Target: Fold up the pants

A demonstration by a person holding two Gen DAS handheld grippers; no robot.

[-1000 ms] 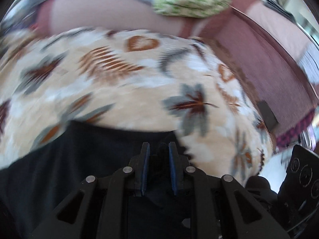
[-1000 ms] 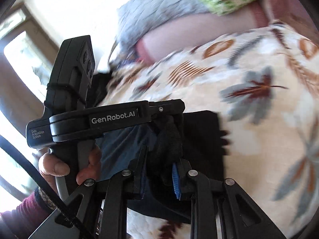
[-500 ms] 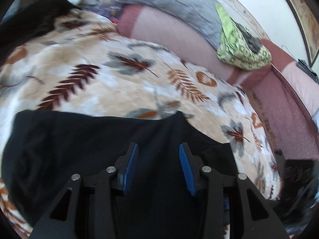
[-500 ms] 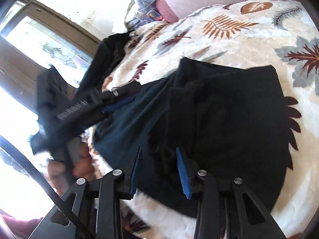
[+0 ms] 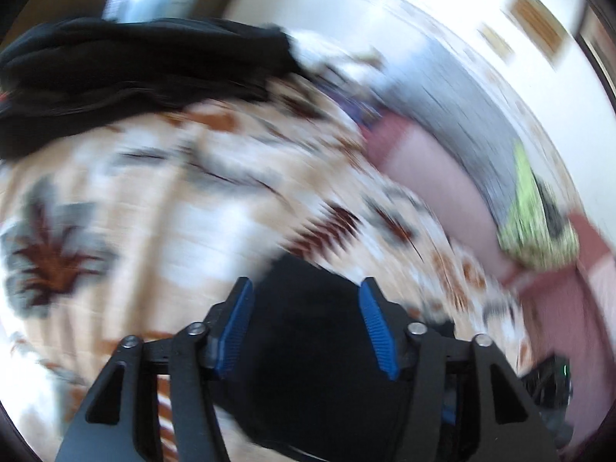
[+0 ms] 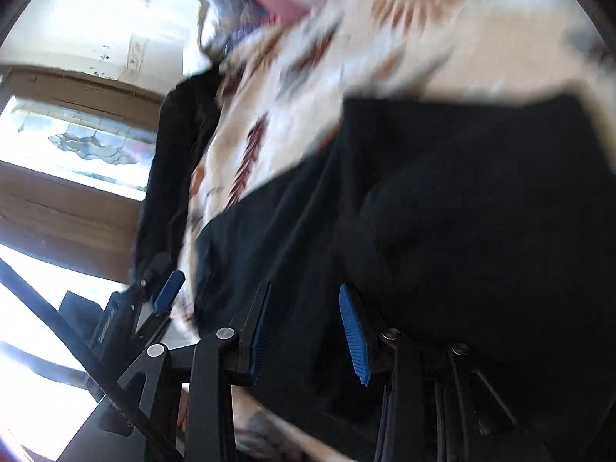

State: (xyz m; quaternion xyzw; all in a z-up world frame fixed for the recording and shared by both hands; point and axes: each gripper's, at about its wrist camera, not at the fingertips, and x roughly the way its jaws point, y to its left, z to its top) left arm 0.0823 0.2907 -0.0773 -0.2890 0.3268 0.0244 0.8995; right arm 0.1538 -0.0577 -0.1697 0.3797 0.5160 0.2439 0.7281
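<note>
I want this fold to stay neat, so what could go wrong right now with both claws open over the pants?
1. The left claw and right claw are open low over the folded black pants; a finger could snag and undo the fold.
2. Another dark garment lies on the leaf-print blanket; the next grab could take the wrong cloth.

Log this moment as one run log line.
left claw: open | right claw: open | black pants: folded on leaf-print blanket, released

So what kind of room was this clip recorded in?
Most likely a home bedroom: black pants lie on a leaf-print blanket spread over a bed, a pink bolster lies along the wall, and a window is at the side.
</note>
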